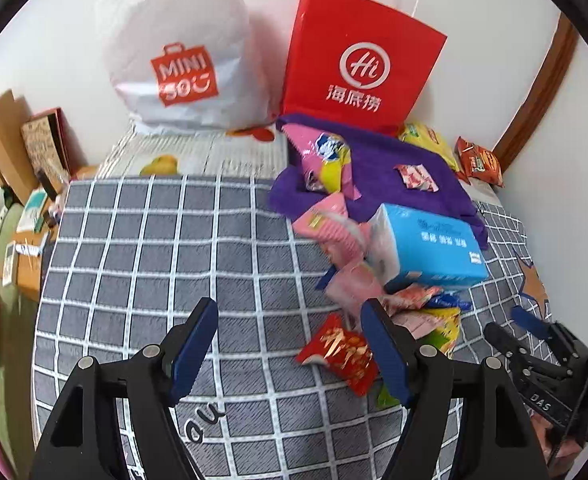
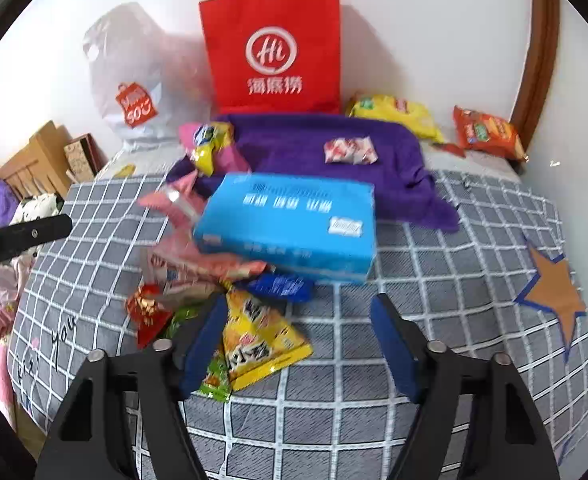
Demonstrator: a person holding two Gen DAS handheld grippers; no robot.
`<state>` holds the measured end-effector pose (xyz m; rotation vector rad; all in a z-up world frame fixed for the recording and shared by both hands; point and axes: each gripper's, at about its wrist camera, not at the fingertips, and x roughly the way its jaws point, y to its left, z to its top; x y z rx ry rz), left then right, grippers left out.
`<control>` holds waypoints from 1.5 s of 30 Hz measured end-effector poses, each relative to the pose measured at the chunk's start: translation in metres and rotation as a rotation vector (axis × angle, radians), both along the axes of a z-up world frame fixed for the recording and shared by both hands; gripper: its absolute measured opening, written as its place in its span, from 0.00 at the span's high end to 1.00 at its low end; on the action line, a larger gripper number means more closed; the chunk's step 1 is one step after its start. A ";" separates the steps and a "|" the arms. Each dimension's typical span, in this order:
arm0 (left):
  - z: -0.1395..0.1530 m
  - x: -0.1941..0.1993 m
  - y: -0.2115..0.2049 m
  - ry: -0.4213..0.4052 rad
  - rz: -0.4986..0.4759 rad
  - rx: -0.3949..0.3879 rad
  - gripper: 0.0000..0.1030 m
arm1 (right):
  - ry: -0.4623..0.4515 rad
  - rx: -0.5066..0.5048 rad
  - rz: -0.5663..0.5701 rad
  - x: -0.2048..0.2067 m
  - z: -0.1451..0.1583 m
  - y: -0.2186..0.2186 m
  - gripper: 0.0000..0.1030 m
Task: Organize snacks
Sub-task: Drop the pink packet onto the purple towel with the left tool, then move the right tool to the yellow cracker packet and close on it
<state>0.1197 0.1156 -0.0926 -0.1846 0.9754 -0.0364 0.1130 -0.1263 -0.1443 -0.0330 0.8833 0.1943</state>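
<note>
Right wrist view: red paper bag (image 2: 272,48) marked "Hi" stands top centre; yellow foil snack packet (image 2: 260,336) lies beside the spread, empty right gripper's (image 2: 299,330) left finger; left gripper (image 1: 290,342) likewise agape

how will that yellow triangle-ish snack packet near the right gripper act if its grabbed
The yellow snack packet looks like thin glossy film, so probably floppy and a bit slippery. It lies flat, so it is likely light and unlikely to roll.

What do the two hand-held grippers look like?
Both match: the left hand-held gripper and right hand-held gripper have matte black angular frames with triangular cut-outs, silver round pivot pins, and dark blue pads lining the fingers. No cables show.
</note>
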 end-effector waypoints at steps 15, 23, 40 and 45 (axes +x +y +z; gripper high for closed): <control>-0.021 -0.014 0.016 0.014 0.033 0.030 0.30 | 0.103 0.026 0.087 0.019 -0.050 0.029 0.48; -0.028 -0.011 0.000 0.037 -0.021 0.014 0.30 | 0.112 -0.021 0.107 0.031 -0.070 0.036 0.55; -0.091 0.002 -0.063 0.122 -0.191 0.045 0.30 | -0.033 -0.040 0.083 -0.014 -0.051 -0.029 0.61; -0.094 0.004 -0.074 0.067 -0.190 0.113 0.31 | -0.036 -0.005 0.086 -0.004 -0.064 -0.037 0.61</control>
